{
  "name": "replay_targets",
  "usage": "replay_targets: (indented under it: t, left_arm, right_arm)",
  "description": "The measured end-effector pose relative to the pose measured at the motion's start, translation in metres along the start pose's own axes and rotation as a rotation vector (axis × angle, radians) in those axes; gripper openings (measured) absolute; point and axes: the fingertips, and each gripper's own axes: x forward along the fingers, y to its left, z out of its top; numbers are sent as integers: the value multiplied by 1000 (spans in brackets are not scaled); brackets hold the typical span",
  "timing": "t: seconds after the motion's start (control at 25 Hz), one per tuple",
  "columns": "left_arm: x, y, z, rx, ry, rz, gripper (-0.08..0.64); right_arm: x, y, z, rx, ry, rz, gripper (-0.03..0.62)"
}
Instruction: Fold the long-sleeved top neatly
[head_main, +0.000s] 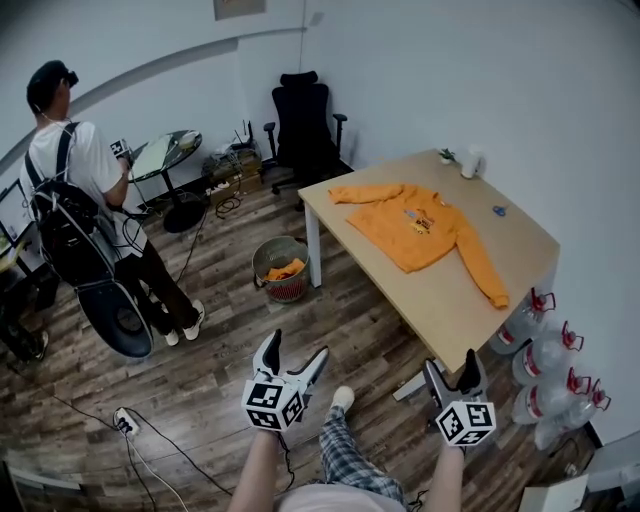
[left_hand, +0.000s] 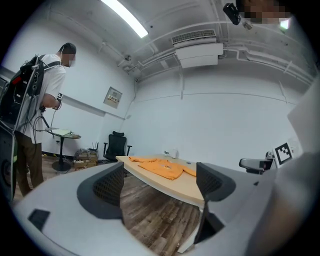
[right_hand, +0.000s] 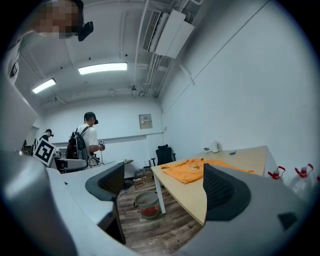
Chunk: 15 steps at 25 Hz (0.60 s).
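An orange long-sleeved top (head_main: 420, 232) lies spread flat on the light wooden table (head_main: 450, 300), one sleeve toward the far edge, the other stretched toward the near right. It also shows as the top (left_hand: 160, 167) in the left gripper view and as the top (right_hand: 192, 170) in the right gripper view. My left gripper (head_main: 296, 358) is held low over the floor, well short of the table, open and empty. My right gripper (head_main: 452, 374) hangs near the table's front corner, also open with nothing between its jaws.
A wire basket (head_main: 281, 268) holding something orange stands by the table leg. A black office chair (head_main: 303, 125) is behind the table. A person with a backpack (head_main: 85, 215) stands left. Several water bottles (head_main: 550, 365) sit right. A cup (head_main: 470, 163) and a small blue item (head_main: 498, 210) rest on the table.
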Motion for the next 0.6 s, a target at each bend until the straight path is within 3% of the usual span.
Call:
replay_targets:
  t: [0.24,0.6]
  left_arm:
    - [102,34,10,45,4,-42,436]
    - [261,95,42,47,52,-81,436]
  right_arm:
    - [102,-29,-11,10,5,-10,477]
    - [250,-85,28,21,-3,-90,477]
